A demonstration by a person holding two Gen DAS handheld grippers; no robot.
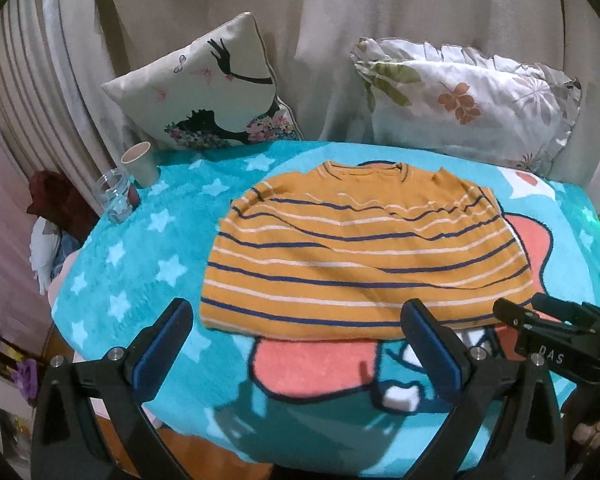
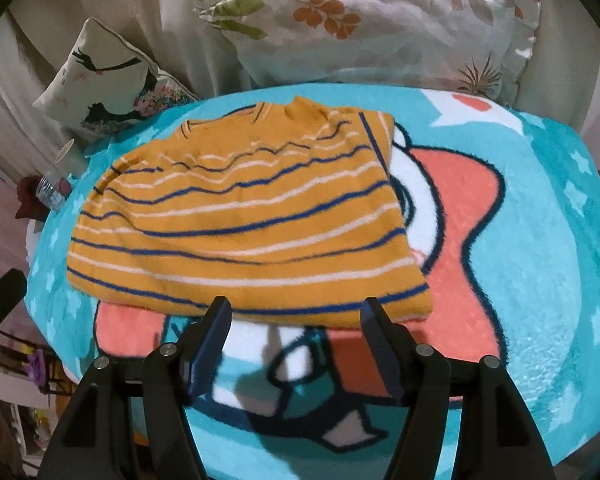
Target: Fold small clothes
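Note:
A small mustard sweater [image 1: 360, 256] with navy and white stripes lies flat on the turquoise cartoon blanket [image 1: 140, 248], collar toward the pillows and sleeves tucked in. My left gripper [image 1: 296, 312] hovers open just before the sweater's near hem, with nothing between its blue pads. In the right wrist view the same sweater [image 2: 244, 224] fills the middle. My right gripper [image 2: 295, 308] is open at the hem's right half, holding nothing. The right gripper's black fingers [image 1: 540, 320] also show beside the hem's right corner, and part of the left gripper [image 2: 0, 292] shows at the left edge.
A paper cup [image 1: 140, 164] and a glass jar [image 1: 114, 196] stand at the blanket's far left corner. Two pillows [image 1: 204, 96] [image 1: 468, 96] lean against a curtain behind. The blanket's near edge [image 1: 204, 428] drops to a wooden floor. Blanket [image 2: 540, 240] lies bare right of the sweater.

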